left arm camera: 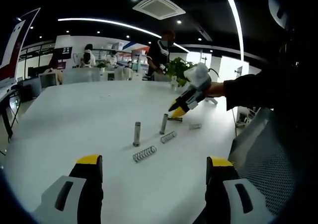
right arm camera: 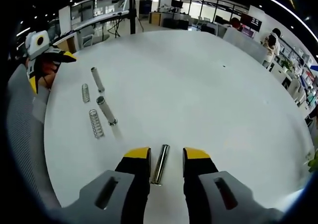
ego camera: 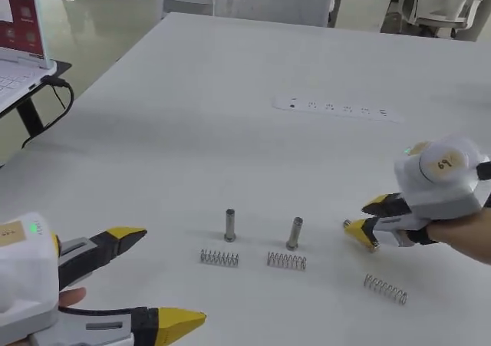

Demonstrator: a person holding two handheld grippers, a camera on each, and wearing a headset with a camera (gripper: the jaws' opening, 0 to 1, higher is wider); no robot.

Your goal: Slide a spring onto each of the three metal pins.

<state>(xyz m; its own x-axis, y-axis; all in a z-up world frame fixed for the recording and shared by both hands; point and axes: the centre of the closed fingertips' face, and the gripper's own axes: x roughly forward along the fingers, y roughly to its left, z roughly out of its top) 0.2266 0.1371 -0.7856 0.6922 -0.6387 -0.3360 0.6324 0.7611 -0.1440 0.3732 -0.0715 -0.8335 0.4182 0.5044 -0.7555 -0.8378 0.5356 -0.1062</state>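
left claw (ego camera: 170, 273): nearest to me, on the near side of the middle pin (ego camera: 294, 233) and well off to its left. i hold the jaws spread wide, with the yellow tips far apart and only bare table between them.
left claw label: a tan sticker on the white body, with print too small to read.
middle spring (ego camera: 286, 261): lying flat, just on my side of the middle pin's foot.
left spring (ego camera: 219, 258): lying flat, level with the middle spring and to the left of the middle pin.
right spring (ego camera: 384, 288): lying flat, nearer to me than the middle pin and off to its right, apart from the other two.
middle pin: standing on its wider foot, leaning a little, with no spring on it.
left pin (ego camera: 229, 225): standing upright beside the middle pin, just behind the left spring, also without a spring.
third pin (right arm camera: 160, 164): lying on its side on the white table (ego camera: 230, 131), to the right of the middle pin and between my right jaws.
right claw (ego camera: 365, 217): to the right of the middle pin. the jaws are only narrowly apart, one on each side of the third pin, with a clear gap on one side, so they are not clamped on it.
right claw label: a round sticker on top that reads like "69".
power strip (ego camera: 337, 108): white, lying flat, well beyond the middle pin.
laptop (ego camera: 19, 31): far beyond the middle pin and to its left, on a side stand. the screen shows red patches that i cannot read.
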